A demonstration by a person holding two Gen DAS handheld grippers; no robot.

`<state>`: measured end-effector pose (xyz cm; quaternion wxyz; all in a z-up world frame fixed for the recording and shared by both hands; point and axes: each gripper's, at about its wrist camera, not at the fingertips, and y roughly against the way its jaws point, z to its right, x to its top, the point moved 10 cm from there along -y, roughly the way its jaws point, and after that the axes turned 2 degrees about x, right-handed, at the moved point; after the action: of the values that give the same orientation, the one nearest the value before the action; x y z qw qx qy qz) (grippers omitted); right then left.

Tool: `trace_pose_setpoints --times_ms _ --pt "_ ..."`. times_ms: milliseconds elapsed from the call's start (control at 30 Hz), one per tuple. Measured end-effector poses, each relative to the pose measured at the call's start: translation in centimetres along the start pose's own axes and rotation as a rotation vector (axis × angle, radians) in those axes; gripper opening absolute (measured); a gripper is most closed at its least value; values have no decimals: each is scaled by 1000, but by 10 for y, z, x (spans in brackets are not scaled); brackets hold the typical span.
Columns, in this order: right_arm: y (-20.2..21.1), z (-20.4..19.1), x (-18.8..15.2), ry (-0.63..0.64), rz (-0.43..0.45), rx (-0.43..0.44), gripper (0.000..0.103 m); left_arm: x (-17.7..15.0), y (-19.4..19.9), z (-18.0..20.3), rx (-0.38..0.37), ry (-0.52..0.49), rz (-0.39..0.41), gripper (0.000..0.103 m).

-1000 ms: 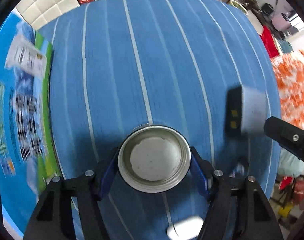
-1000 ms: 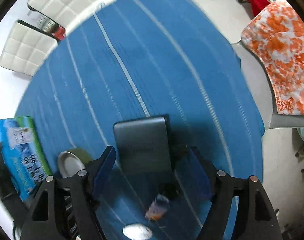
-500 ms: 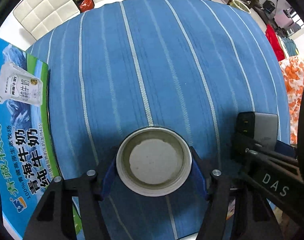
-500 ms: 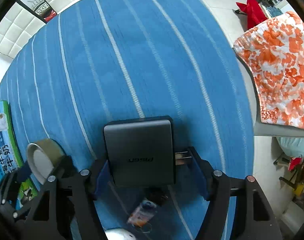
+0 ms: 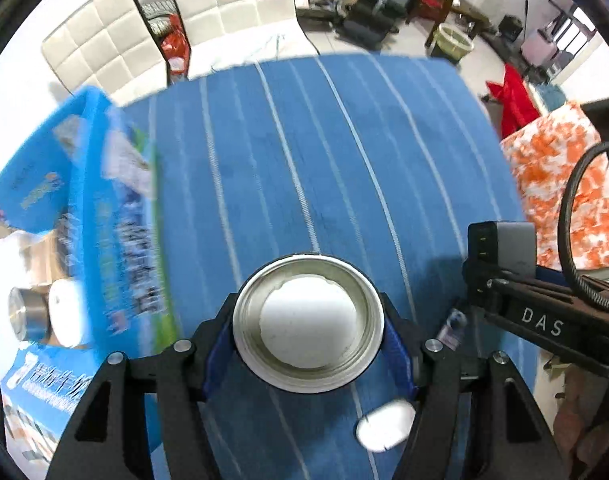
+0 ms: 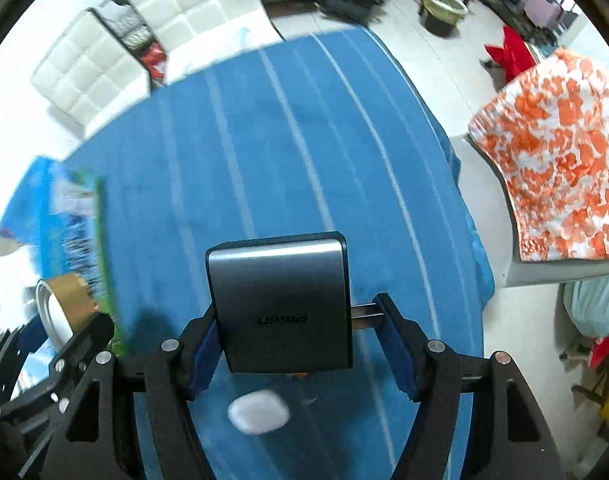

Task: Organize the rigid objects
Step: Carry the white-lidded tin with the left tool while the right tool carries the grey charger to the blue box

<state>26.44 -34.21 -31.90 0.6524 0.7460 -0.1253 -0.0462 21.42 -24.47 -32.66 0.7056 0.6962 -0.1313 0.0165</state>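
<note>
Both grippers have risen since a second ago, so more of the room shows around the blue striped tablecloth (image 5: 304,152) than before. Held off the cloth, the roll of brown tape (image 5: 307,323) sits clamped between the blue pads of the left gripper (image 5: 308,340), its hollow core facing up at the camera. Off to its right, the right gripper (image 6: 300,344) grips a grey Pisen charger (image 6: 282,300), one pad on its body and the other against its metal prongs (image 6: 362,315); those jaws had just narrowed a little. Below on the cloth lies a small white case (image 6: 258,411). At the left table edge stands an open blue milk carton box (image 5: 104,216), blurred, and white padded chairs (image 6: 144,28) wait beyond the table.
</note>
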Motion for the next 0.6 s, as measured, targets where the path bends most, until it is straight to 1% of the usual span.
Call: trace_pose_setpoints --times_ms 67,267,367,400,433,600 --pt "16 -14 -6 19 24 18 72 -1 22 -12 -8 8 33 62" --pt "67 -82 -37 104 84 78 72 -11 75 -69 4 38 115 62" --pt "85 -115 -52 144 110 99 72 -16 95 -109 25 55 140 62" --pt "91 -126 -56 156 113 109 72 -17 94 -119 35 59 148 62" --pt "96 -136 -60 162 118 120 72 -20 101 -128 44 65 157 62" --pt "114 -183 -75 216 138 145 72 -27 131 -162 67 104 191 62"
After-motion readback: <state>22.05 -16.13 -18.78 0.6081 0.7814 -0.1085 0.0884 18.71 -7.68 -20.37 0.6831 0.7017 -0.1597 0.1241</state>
